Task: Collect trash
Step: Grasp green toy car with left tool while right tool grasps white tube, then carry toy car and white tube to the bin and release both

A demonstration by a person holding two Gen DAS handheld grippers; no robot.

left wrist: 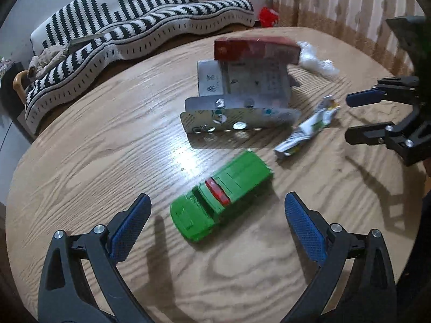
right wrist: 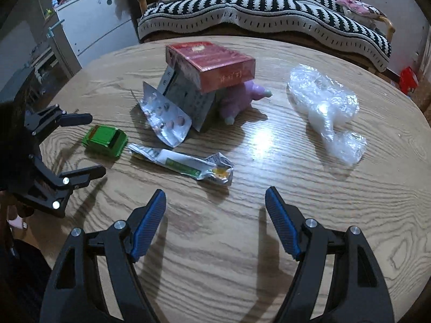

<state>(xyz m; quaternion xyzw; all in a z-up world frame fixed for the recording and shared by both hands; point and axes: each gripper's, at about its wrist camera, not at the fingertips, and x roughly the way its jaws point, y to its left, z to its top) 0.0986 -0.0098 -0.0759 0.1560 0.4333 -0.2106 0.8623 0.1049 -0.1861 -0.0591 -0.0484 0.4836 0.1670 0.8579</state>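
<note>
On the round wooden table (left wrist: 80,161) lie a crumpled foil wrapper (left wrist: 307,132) (right wrist: 186,164), a silver blister pack (left wrist: 237,121) (right wrist: 167,118), a red box (left wrist: 256,49) (right wrist: 212,64) on a grey carton (left wrist: 250,83), and a crumpled clear plastic bag (right wrist: 326,107) (left wrist: 315,59). My left gripper (left wrist: 216,224) is open and empty, just short of a green toy car (left wrist: 221,196) (right wrist: 105,140). My right gripper (right wrist: 215,223) is open and empty, near the wrapper. Each gripper shows in the other's view: the right one (left wrist: 355,118), the left one (right wrist: 91,145).
A purple plush toy (right wrist: 242,99) lies under the red box. A sofa with a black-and-white striped blanket (left wrist: 134,32) (right wrist: 269,10) stands behind the table. A white cabinet (right wrist: 91,24) is at the far left. Curtains (left wrist: 350,2) hang at the right.
</note>
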